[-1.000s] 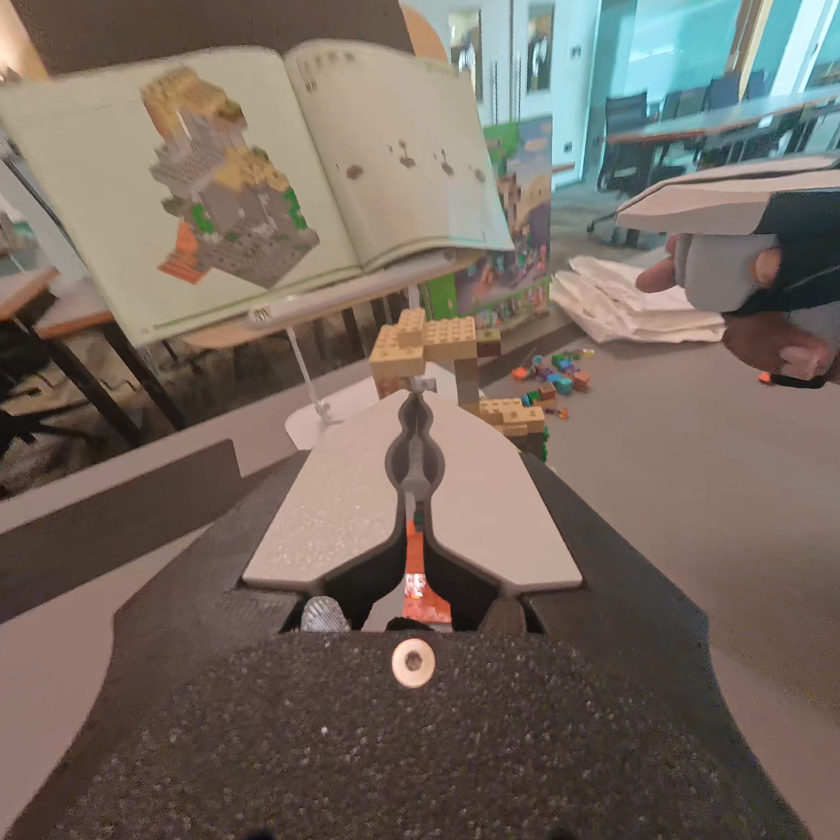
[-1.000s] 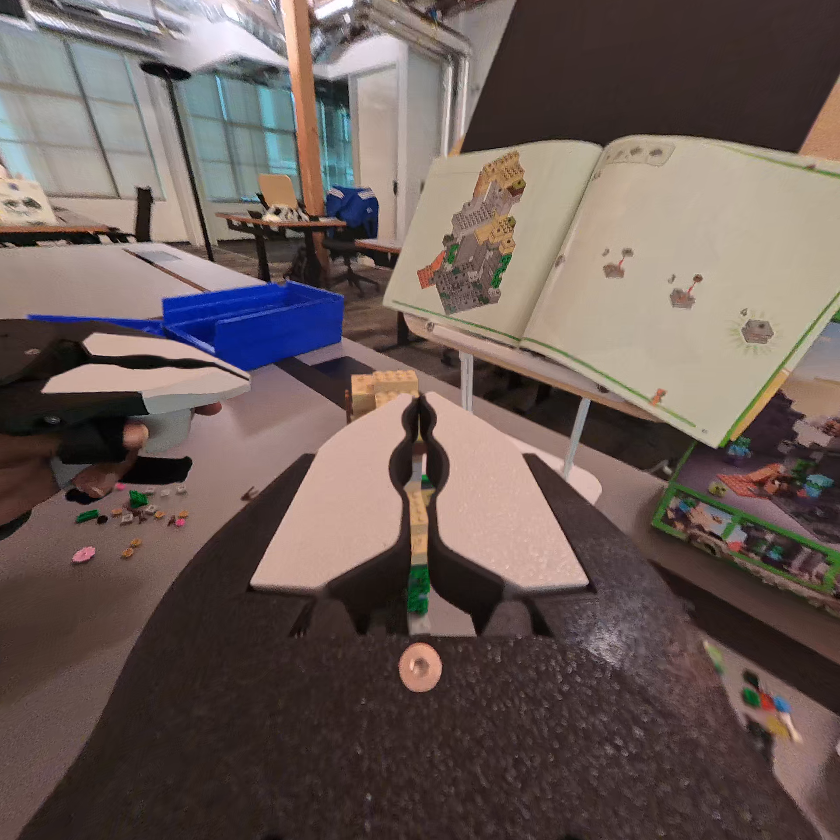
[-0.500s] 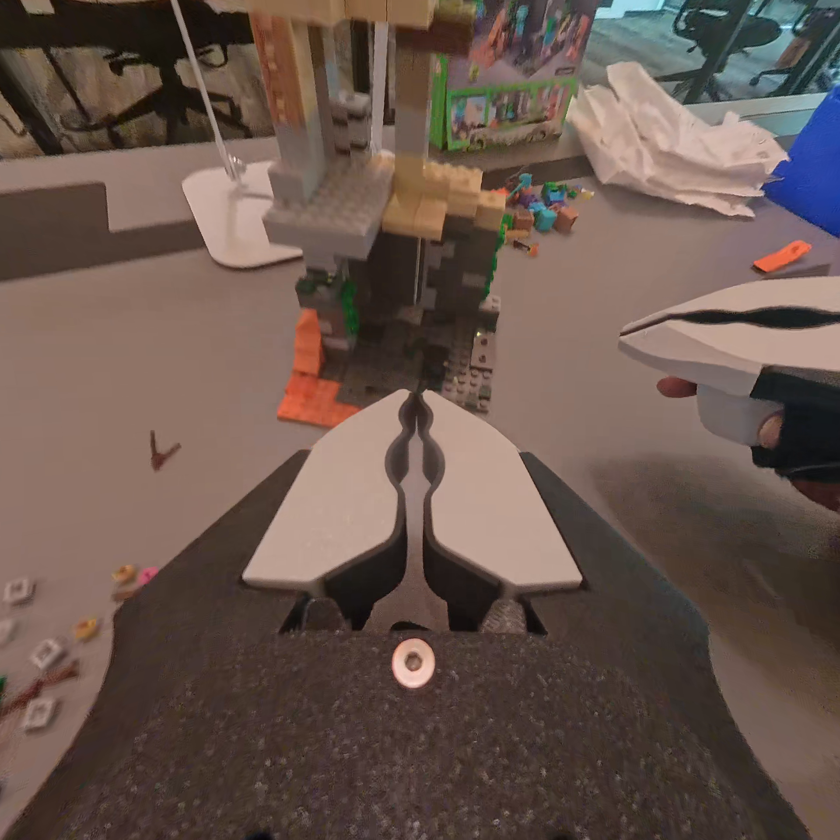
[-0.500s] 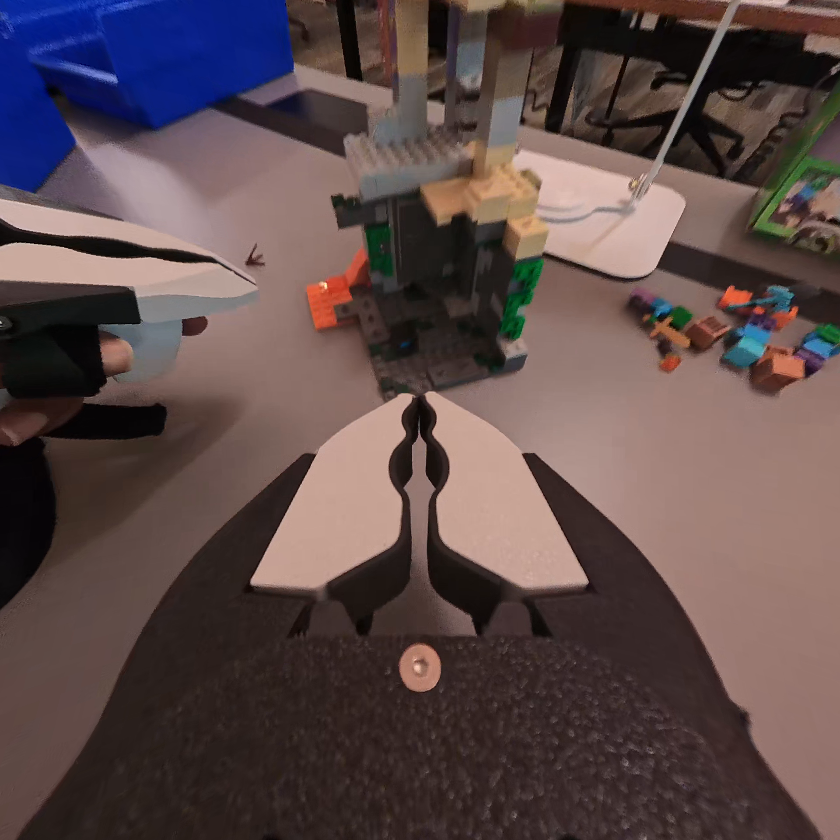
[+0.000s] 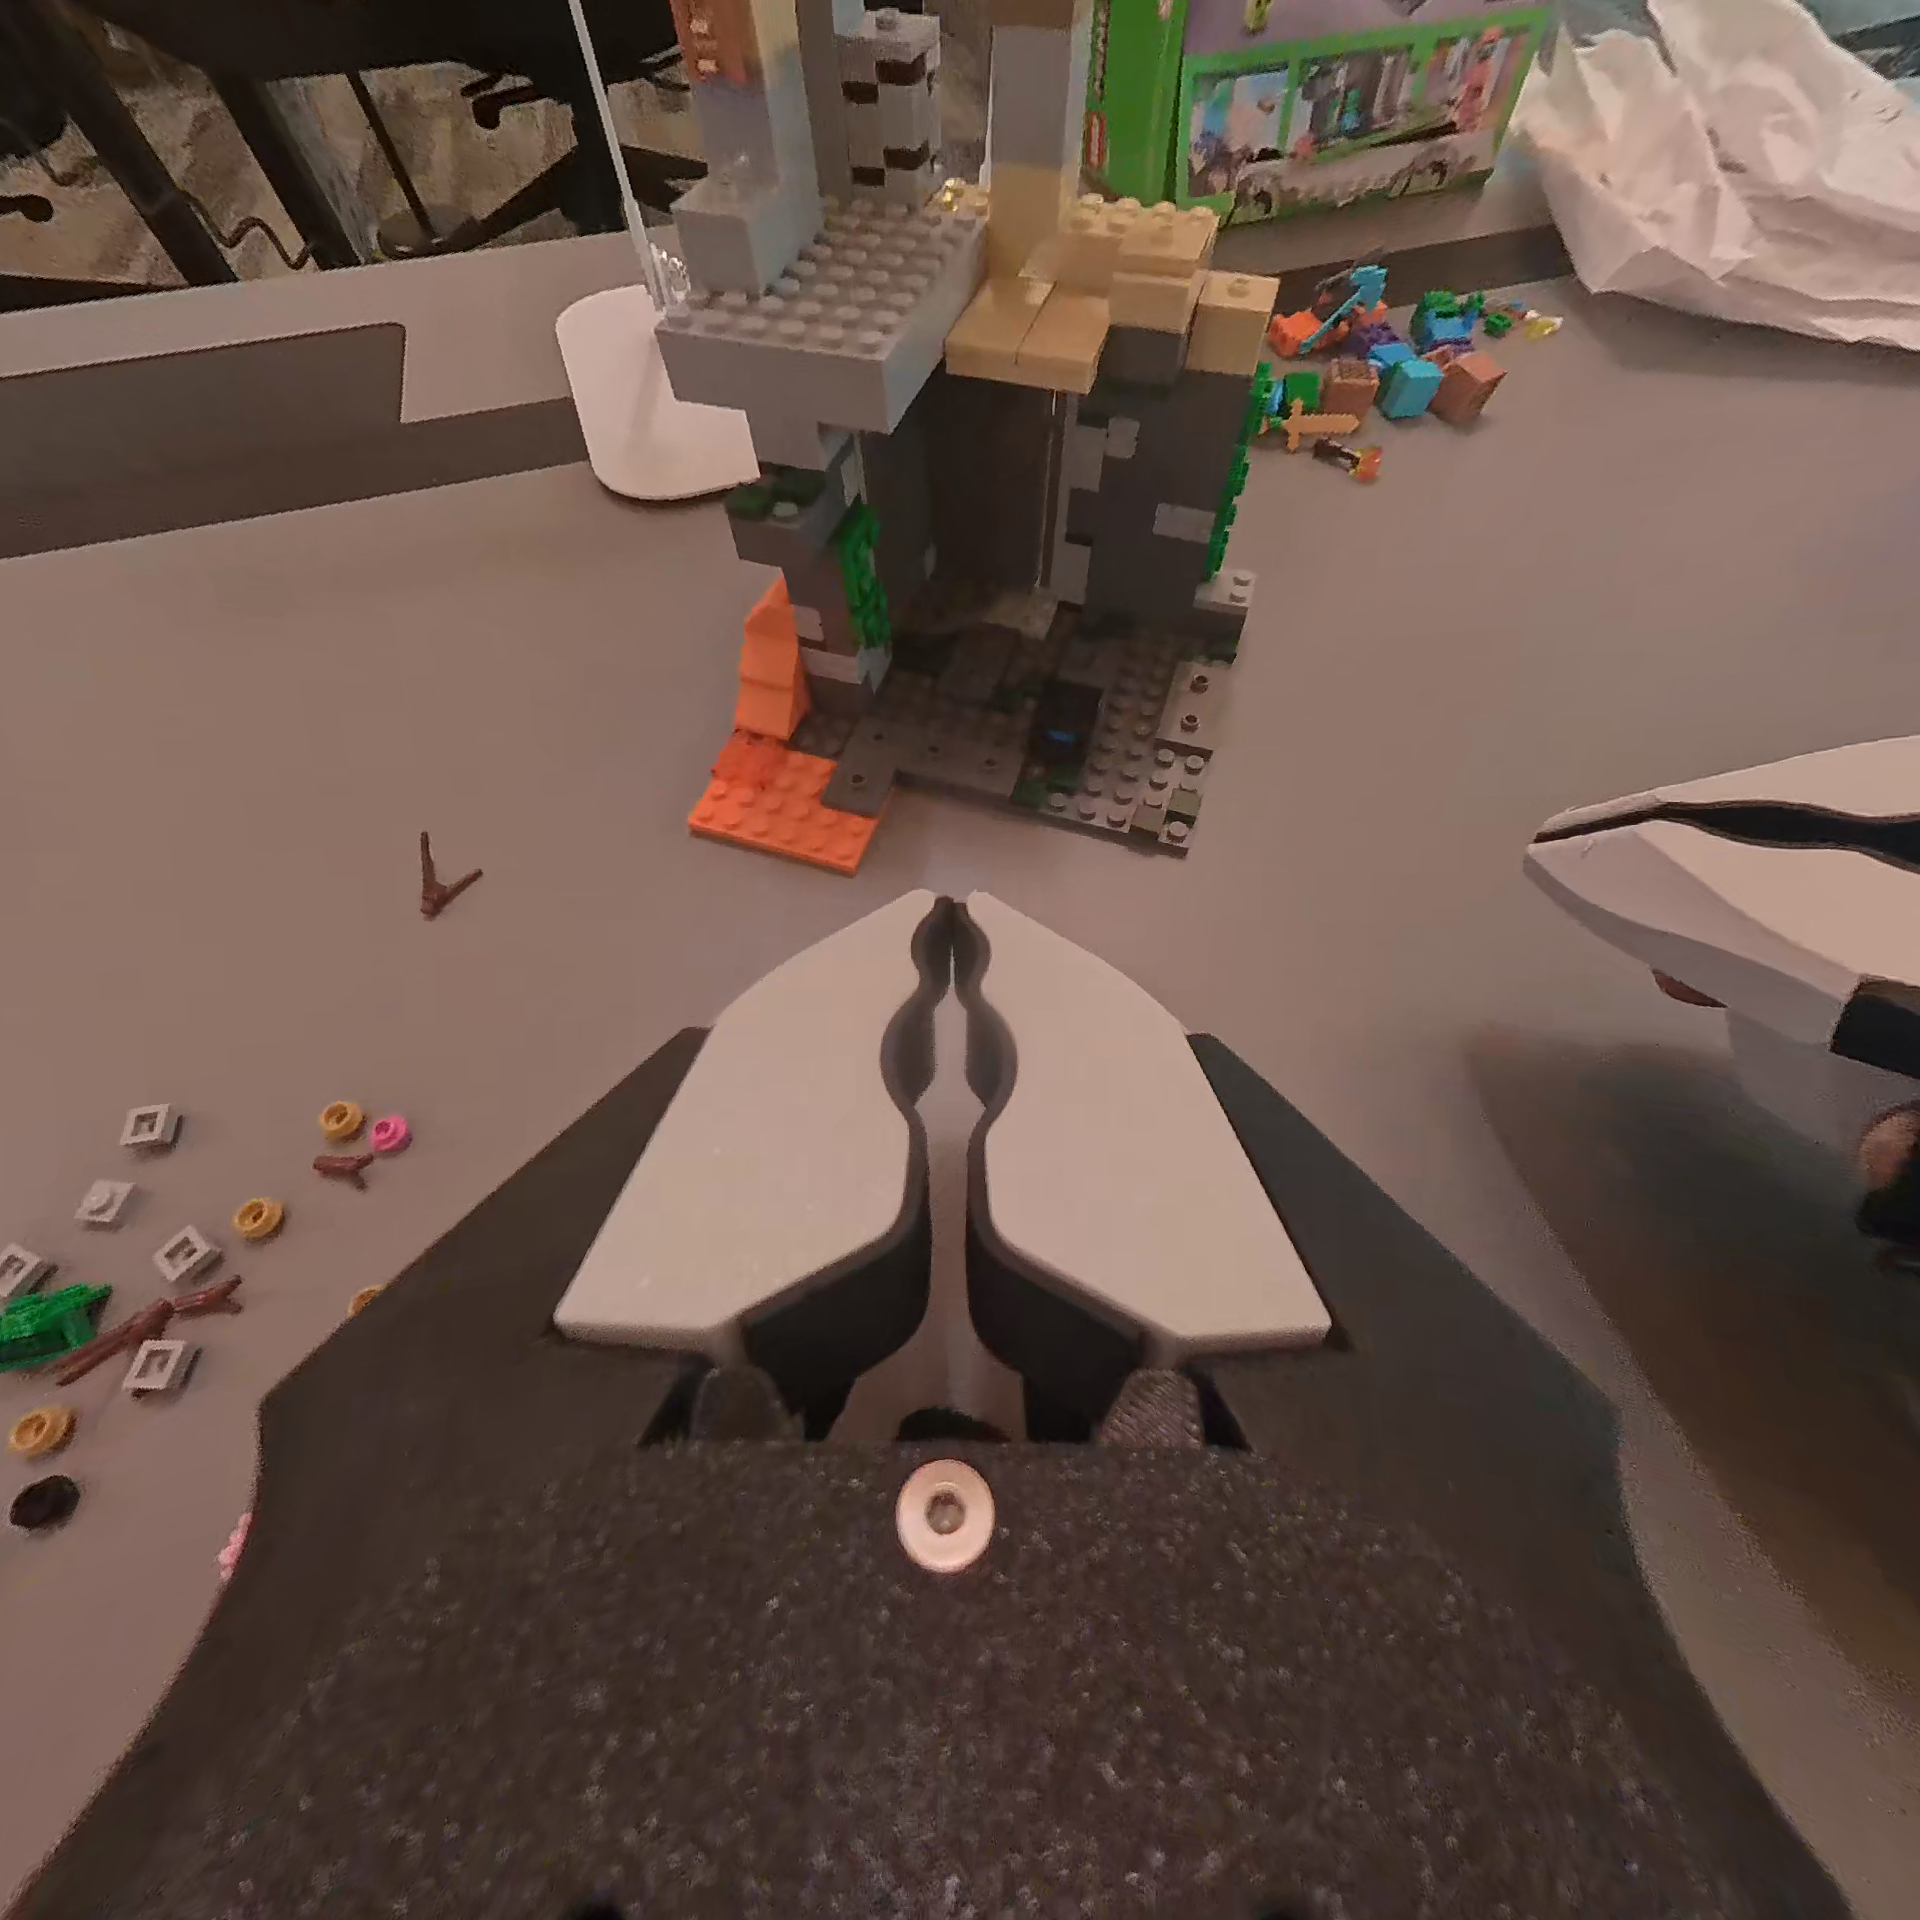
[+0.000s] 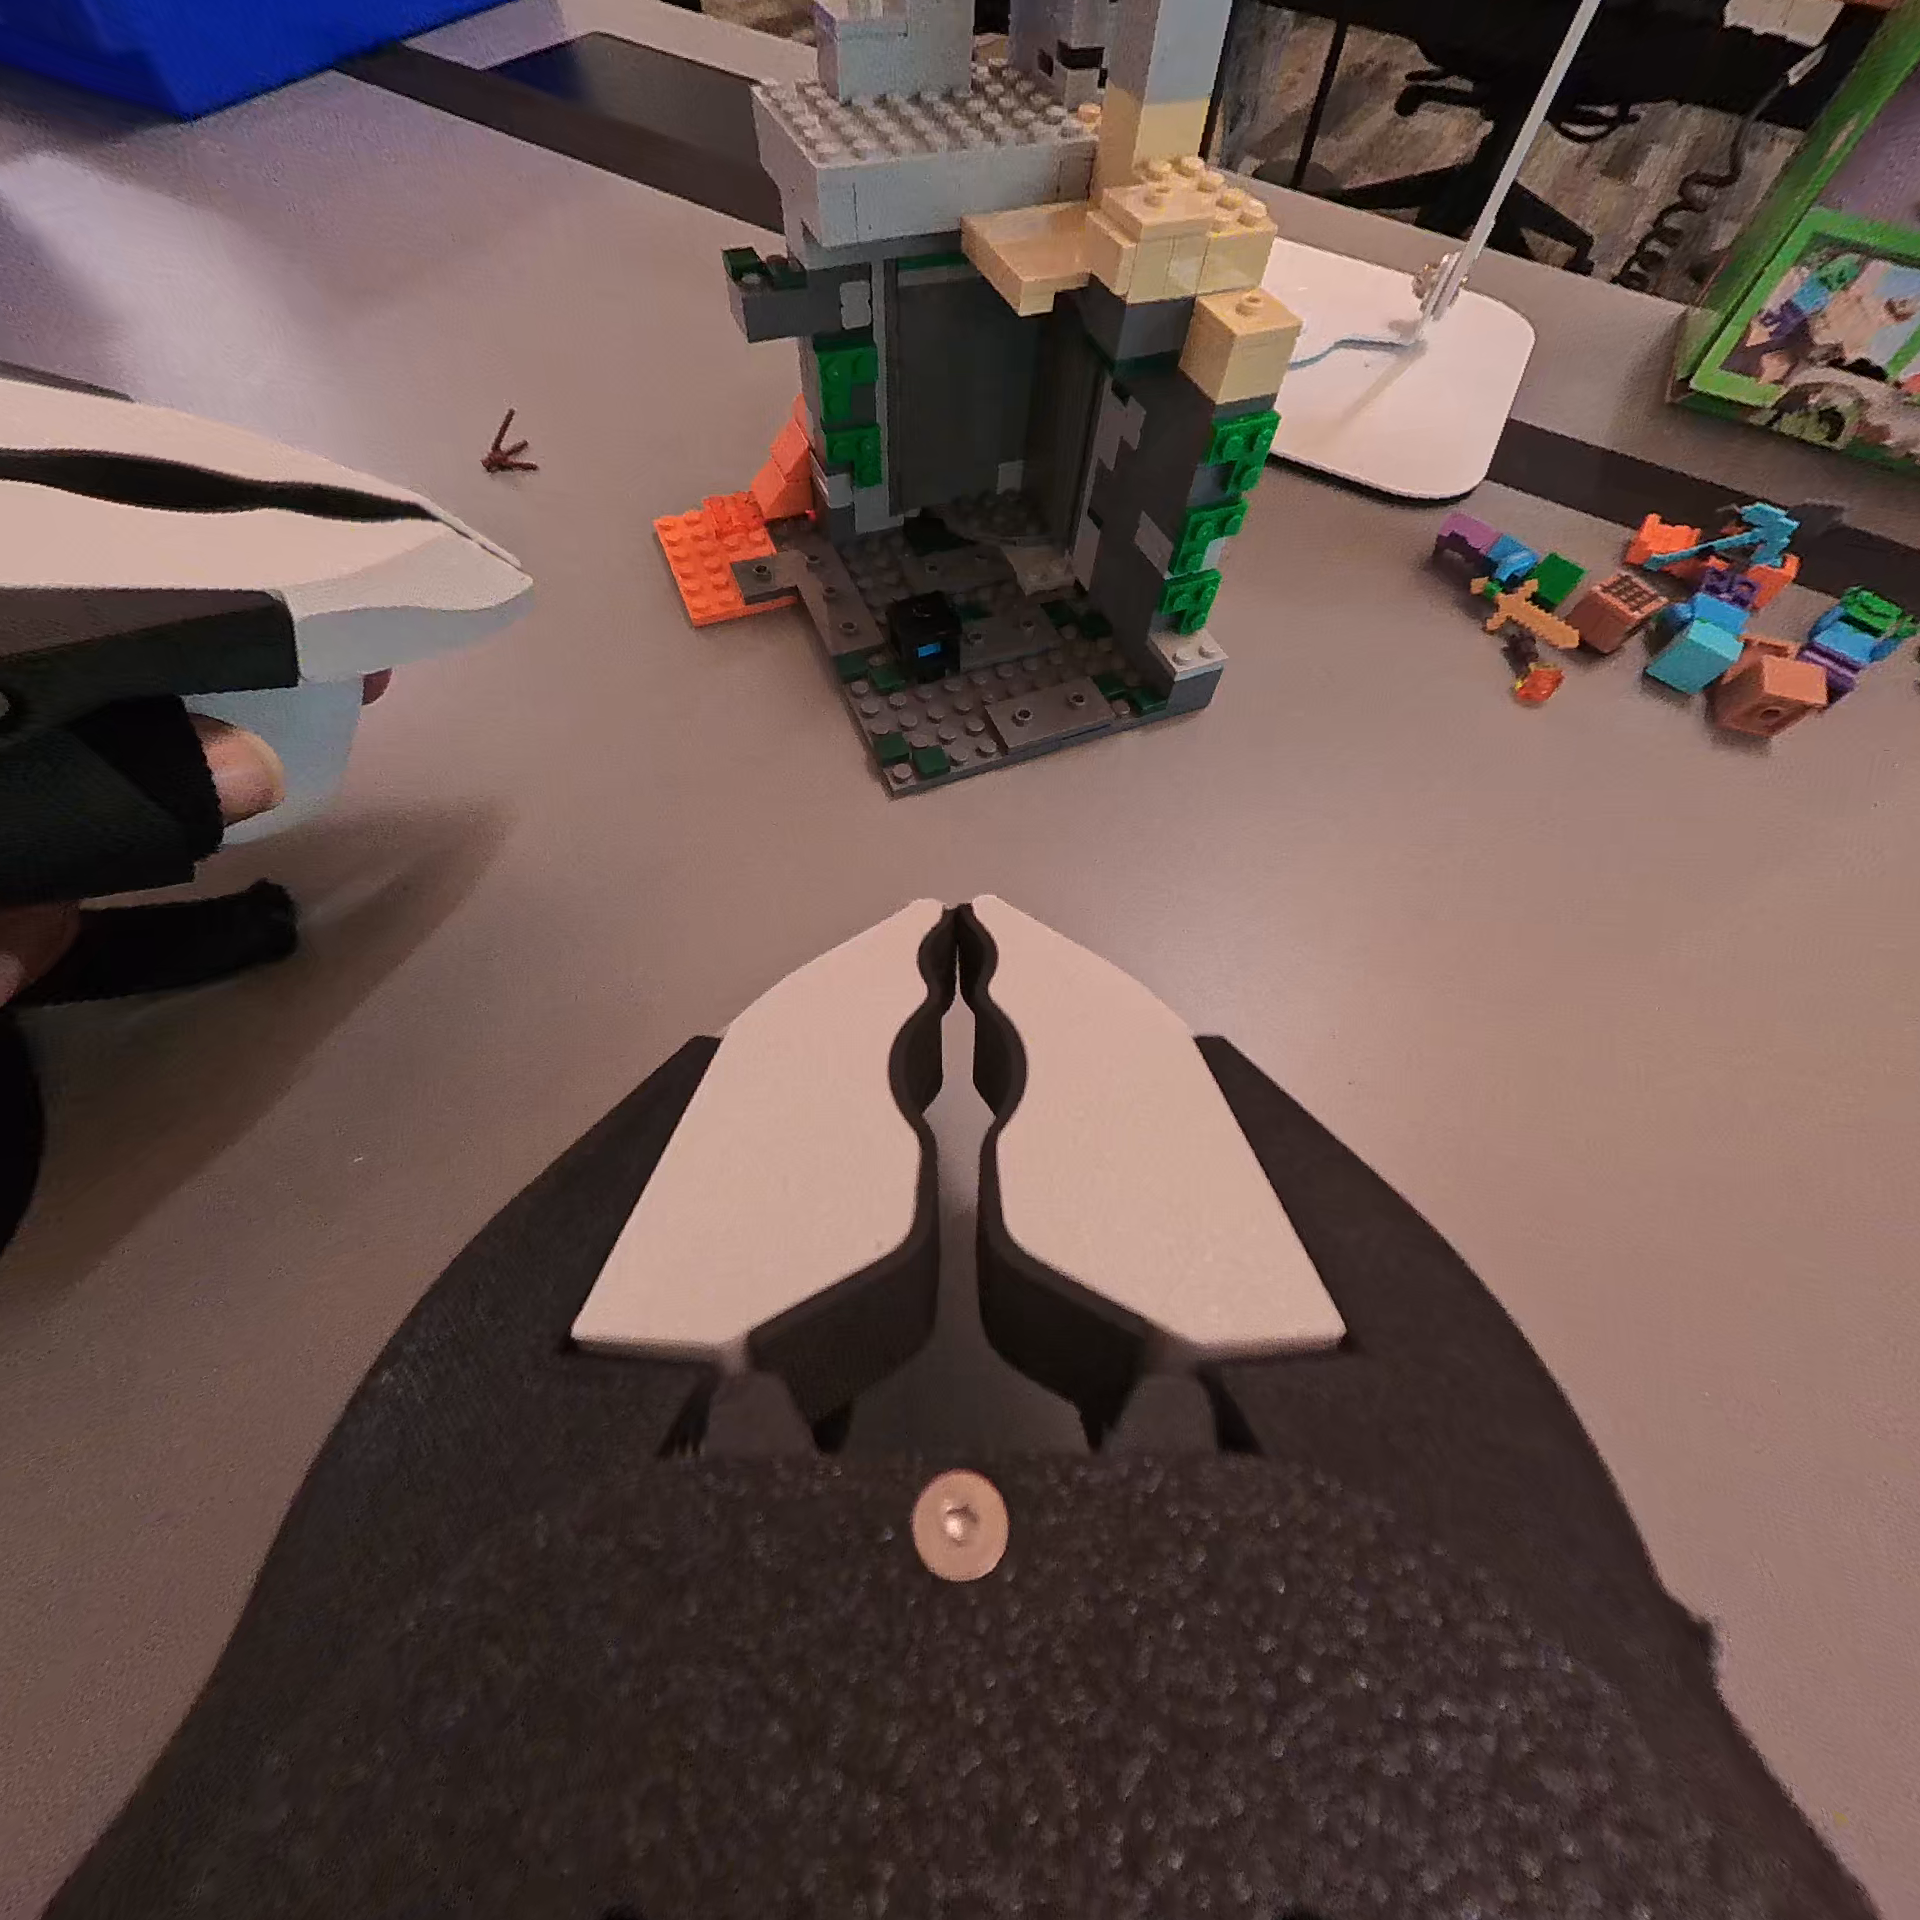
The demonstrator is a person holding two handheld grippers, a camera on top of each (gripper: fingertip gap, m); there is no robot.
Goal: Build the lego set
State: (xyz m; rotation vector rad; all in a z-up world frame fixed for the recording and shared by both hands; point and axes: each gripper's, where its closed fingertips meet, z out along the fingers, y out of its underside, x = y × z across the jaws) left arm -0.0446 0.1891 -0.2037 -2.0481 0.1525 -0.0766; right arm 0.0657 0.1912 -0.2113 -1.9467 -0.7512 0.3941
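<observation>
Two grippers hover over the grey counter point(image 5: 1455, 644), both empty, each with its fingers pressed together at the tips: the left gripper point(image 5: 951, 909) sits near the orange corner of the lego build point(image 5: 997, 499), and the right gripper point(image 6: 954, 912) hangs a little nearer the viewer, facing the build's open front. The build stands upright in the middle of the counter, a dark grey and green tower on a studded base, with a light grey plate and tan bricks higher up; its top runs out of view. To its left lie small loose pieces point(image 5: 156, 1247), grey tiles, gold and pink rounds, brown twigs, and one brown twig piece point(image 5: 442, 878) lies apart, closer to the build. To the far right sits a pile of coloured bricks point(image 6: 1683, 613), with the set's box point(image 5: 1340, 94) and crumpled white bags point(image 5: 1745, 166) beyond. The white base of the booklet stand point(image 6: 1392, 395) is just behind the build. The step in hand looks like choosing the next piece. Doing it well likely means spreading one gripper's fingers only just before reaching, pinching a small piece by its edges, and steadying the tall build low down with the other.
</observation>
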